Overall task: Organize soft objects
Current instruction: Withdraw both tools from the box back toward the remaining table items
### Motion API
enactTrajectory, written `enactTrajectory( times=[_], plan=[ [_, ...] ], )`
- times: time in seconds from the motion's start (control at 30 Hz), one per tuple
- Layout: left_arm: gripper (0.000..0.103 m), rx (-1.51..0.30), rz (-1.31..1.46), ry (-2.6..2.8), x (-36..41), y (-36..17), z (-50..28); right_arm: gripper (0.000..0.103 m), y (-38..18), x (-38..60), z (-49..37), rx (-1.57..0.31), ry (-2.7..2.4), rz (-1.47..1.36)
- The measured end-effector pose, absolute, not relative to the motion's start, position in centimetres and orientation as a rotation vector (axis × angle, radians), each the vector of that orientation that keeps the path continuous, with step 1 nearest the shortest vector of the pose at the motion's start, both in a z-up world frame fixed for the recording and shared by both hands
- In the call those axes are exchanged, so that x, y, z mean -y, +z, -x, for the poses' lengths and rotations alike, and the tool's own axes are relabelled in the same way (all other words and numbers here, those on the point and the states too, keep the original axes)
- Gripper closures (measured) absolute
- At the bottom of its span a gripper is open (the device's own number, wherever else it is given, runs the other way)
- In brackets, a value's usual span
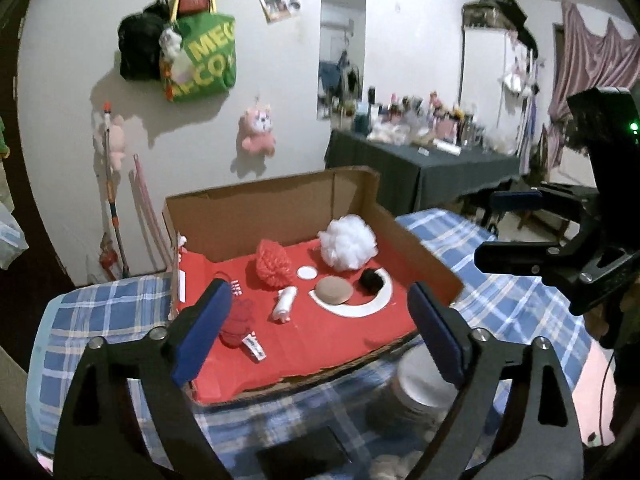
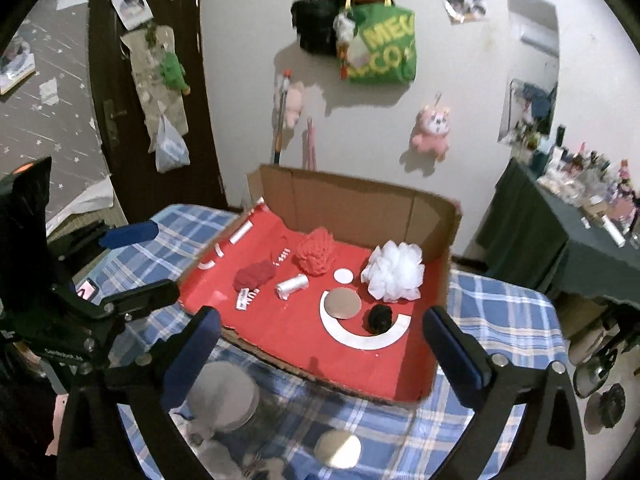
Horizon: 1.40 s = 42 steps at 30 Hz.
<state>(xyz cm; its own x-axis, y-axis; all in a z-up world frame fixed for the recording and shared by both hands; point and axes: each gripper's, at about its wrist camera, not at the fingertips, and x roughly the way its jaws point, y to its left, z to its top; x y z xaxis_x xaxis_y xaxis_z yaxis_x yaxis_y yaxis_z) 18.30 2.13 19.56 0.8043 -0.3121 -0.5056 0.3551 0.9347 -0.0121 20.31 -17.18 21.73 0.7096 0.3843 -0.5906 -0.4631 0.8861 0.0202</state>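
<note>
your left tongs (image 1: 320, 328) are spread wide with nothing between them, poised over the near edge of the cardboard box (image 1: 280, 204) on the checked table (image 1: 104, 312). going left to right on its red floor: a dark red puff (image 1: 237, 322), a white roll (image 1: 285, 303) lying with its long axis near-to-far, a white pouf (image 1: 347, 242) toward the far right corner. your right tongs (image 2: 320, 360), spread and empty too, sit nearer the pouf.

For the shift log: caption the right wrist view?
Open right tool above red-lined cardboard box holding white pouf, red pouf, black puff.
</note>
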Motion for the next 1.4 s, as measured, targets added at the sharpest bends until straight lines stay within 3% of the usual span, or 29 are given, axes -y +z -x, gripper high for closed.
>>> enactTrajectory(
  times=[0.6, 1.4],
  plan=[
    [0.004, -0.265, -0.004, -0.249, -1.7, 18.5, -5.2, 0.0, 20.4, 19.0, -4.9, -0.323, 0.302, 0.122],
    [0.004, -0.287, -0.032, -0.153, -0.1, 11.4, -0.2, 0.0, 10.8, 21.1, -0.4, -0.27, 0.167, 0.003]
  ],
)
